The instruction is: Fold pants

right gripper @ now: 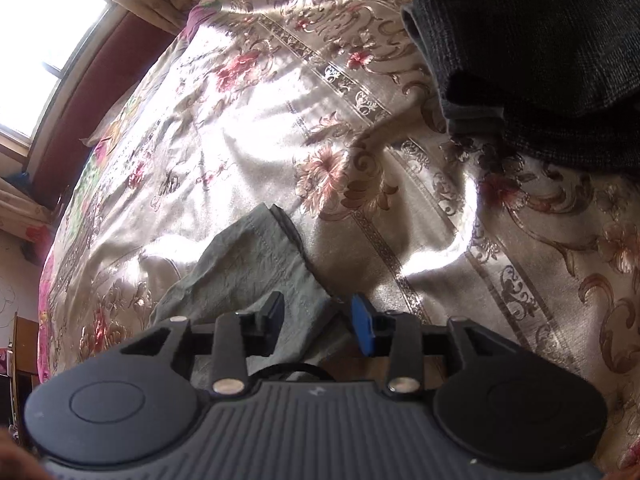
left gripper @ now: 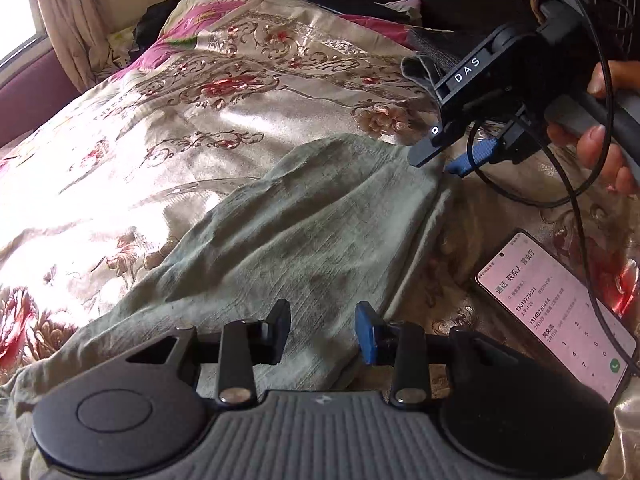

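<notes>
Grey-green pants (left gripper: 288,240) lie crumpled on a floral satin bedspread (left gripper: 192,120). My left gripper (left gripper: 324,332) is open, its fingers just above the near part of the pants, holding nothing. My right gripper (left gripper: 436,162) shows in the left wrist view at the pants' far right corner, held by a hand. In the right wrist view the right gripper (right gripper: 318,322) is open, with the hemmed end of the pants (right gripper: 256,264) lying between and beyond its fingers.
A phone (left gripper: 556,312) with a lit screen lies on the bed to the right of the pants, with a black cable (left gripper: 576,208) running over it. A dark knitted garment (right gripper: 532,56) lies at the far right. Curtains and a window (left gripper: 16,24) stand at the far left.
</notes>
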A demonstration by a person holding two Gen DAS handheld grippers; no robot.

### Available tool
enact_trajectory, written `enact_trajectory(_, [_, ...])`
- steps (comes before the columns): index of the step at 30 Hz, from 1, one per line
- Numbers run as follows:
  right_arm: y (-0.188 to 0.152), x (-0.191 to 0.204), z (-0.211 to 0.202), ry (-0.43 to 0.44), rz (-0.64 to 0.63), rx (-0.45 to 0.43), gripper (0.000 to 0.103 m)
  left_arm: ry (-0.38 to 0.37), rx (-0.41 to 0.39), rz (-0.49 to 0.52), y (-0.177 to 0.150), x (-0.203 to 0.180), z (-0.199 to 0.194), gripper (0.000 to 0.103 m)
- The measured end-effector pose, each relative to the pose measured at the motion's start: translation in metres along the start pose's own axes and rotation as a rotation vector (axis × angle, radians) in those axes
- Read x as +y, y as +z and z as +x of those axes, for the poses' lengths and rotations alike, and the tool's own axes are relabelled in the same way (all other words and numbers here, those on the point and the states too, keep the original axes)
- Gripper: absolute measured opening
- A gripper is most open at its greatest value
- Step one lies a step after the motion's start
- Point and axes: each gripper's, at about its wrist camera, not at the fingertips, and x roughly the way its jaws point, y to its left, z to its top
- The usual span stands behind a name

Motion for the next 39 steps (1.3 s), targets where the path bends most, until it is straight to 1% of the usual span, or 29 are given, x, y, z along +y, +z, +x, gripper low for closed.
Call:
enact_trajectory(1, [-0.002,0.001,0.006,0.015,0.008,0.005,0.032,0.011,0.016,-0.012,0.001,0.001,0.004,0.05])
enact_trajectory(2, [-0.003,0.005,0.008,0.005,-0.013,0.009,0.003,0.034,0.029,-0.019,0.001,0.001,0.007,0.05])
enact_trajectory(3, [-0.005,0.01,0.008,-0.021,-0.045,0.002,0.005,0.048,0.035,-0.023,0.002,0.001,0.008,0.05])
enact_trajectory(6, [-0.01,0.028,-0.002,-0.085,-0.15,-0.003,0.004,0.047,0.042,-0.029,0.002,0.0,0.006,0.05])
enact_trajectory(8, [-0.01,0.031,-0.015,-0.116,-0.187,-0.011,0.004,0.046,0.046,-0.024,0.002,0.0,0.001,0.05])
enact_trajectory(11, [-0.007,0.021,-0.034,-0.146,-0.158,-0.025,0.004,0.036,0.051,-0.028,0.002,-0.002,-0.005,0.05])
enact_trajectory(13, [-0.006,0.017,-0.036,-0.159,-0.163,-0.026,0.004,0.036,0.056,-0.026,0.0,-0.003,-0.005,0.051])
enact_trajectory(15, [-0.008,0.02,-0.027,-0.181,-0.183,0.006,0.007,0.042,0.072,-0.024,-0.002,-0.005,-0.001,0.051])
enact_trajectory(16, [-0.009,0.024,-0.023,-0.2,-0.203,0.009,0.01,0.046,0.077,-0.023,-0.002,-0.006,0.0,0.051])
enact_trajectory(18, [-0.014,0.03,-0.022,-0.234,-0.235,-0.005,0.015,0.049,0.086,-0.02,-0.005,-0.006,0.001,0.051])
enact_trajectory(19, [-0.016,0.029,-0.025,-0.224,-0.224,-0.019,0.019,0.051,0.093,-0.019,-0.006,-0.006,0.002,0.051])
enact_trajectory(20, [-0.017,0.027,-0.029,-0.213,-0.206,-0.029,0.031,0.053,0.1,-0.018,-0.007,-0.005,0.001,0.052])
enact_trajectory(21, [-0.018,0.025,-0.033,-0.212,-0.195,-0.033,0.04,0.056,0.11,-0.017,-0.009,-0.004,0.001,0.053])
enact_trajectory(24, [-0.02,0.019,-0.052,-0.207,-0.164,-0.056,0.042,0.074,0.127,-0.005,-0.014,0.0,-0.002,0.056])
enact_trajectory(25, [-0.021,0.014,-0.058,-0.194,-0.128,-0.068,0.043,0.077,0.128,-0.003,-0.015,0.002,-0.003,0.057])
enact_trajectory(27, [-0.021,0.001,-0.067,-0.143,-0.021,-0.073,0.052,0.082,0.13,-0.002,-0.019,0.006,-0.005,0.058])
enact_trajectory(28, [-0.022,-0.005,-0.067,-0.122,0.026,-0.067,0.053,0.084,0.131,-0.004,-0.02,0.008,-0.006,0.058])
enact_trajectory(31, [-0.028,-0.016,-0.058,-0.085,0.127,-0.041,0.055,0.089,0.132,-0.009,-0.022,0.01,-0.009,0.058])
enact_trajectory(33, [-0.031,-0.019,-0.047,-0.075,0.162,-0.034,0.057,0.094,0.128,-0.01,-0.021,0.01,-0.011,0.058])
enact_trajectory(35, [-0.032,-0.02,-0.037,-0.063,0.197,-0.033,0.057,0.092,0.127,-0.014,-0.02,0.01,-0.009,0.058])
enact_trajectory(39, [-0.033,-0.022,-0.015,0.009,0.289,-0.019,0.058,0.093,0.125,-0.014,-0.021,0.01,-0.007,0.058])
